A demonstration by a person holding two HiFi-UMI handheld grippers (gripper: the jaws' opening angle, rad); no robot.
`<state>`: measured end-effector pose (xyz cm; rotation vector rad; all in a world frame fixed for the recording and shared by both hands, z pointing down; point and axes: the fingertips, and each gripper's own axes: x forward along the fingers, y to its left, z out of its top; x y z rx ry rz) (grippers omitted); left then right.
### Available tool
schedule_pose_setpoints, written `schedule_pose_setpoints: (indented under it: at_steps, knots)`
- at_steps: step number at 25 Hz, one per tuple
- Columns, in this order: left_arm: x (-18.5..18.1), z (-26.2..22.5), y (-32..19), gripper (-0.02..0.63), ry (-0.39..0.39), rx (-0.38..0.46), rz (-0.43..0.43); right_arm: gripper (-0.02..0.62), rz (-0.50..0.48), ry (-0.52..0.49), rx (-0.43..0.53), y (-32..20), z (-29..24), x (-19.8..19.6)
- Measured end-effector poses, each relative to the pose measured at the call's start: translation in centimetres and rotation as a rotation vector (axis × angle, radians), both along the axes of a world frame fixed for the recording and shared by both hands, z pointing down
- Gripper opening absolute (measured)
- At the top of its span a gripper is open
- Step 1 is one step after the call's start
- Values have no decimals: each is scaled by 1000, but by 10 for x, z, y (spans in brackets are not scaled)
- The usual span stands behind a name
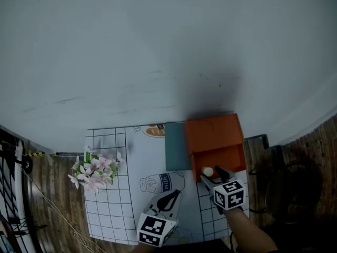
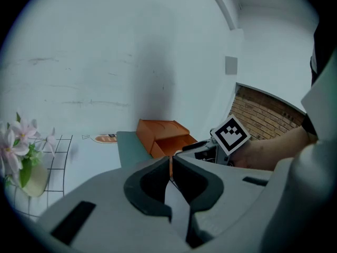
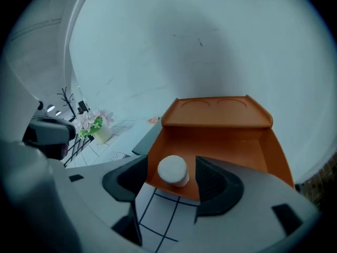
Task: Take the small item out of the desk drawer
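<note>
An orange desk drawer unit (image 1: 213,136) stands on a printed mat, its drawer (image 3: 221,141) pulled out toward me. A small white cylinder (image 1: 207,171) stands at the drawer's front lip. My right gripper (image 1: 211,174) is open around it. In the right gripper view the cylinder (image 3: 172,170) sits between the jaws of the right gripper (image 3: 171,166) with a gap on each side. My left gripper (image 1: 171,198) hovers over the mat to the left of the drawer. In the left gripper view the left gripper (image 2: 171,161) is shut and holds nothing.
A teal pad (image 1: 176,146) lies against the drawer unit's left side. A vase of pink flowers (image 1: 95,172) stands on the white gridded mat (image 1: 113,204) at the left. A pale wall (image 1: 158,46) rises behind. Dark gear (image 1: 287,186) sits to the right of the wooden table.
</note>
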<state>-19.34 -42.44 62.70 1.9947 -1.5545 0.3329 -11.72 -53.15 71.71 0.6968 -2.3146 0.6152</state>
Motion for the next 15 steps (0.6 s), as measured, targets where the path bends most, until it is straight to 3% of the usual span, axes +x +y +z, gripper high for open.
schedule_pose_setpoints:
  at_steps: [5, 12, 14, 15]
  knots:
    - [-14, -6, 7, 26, -2, 6, -42, 259, -58, 124, -8, 2, 16, -5]
    - [-29, -1, 21, 26, 26, 6, -73, 256, -68, 209, -13, -4, 27, -5]
    - [-34, -4, 23, 26, 22, 17, -76, 184, -76, 214, -13, -4, 27, -3]
    - [-36, -7, 23, 26, 21, 25, -77, 184, -78, 215, -20, -3, 27, -2]
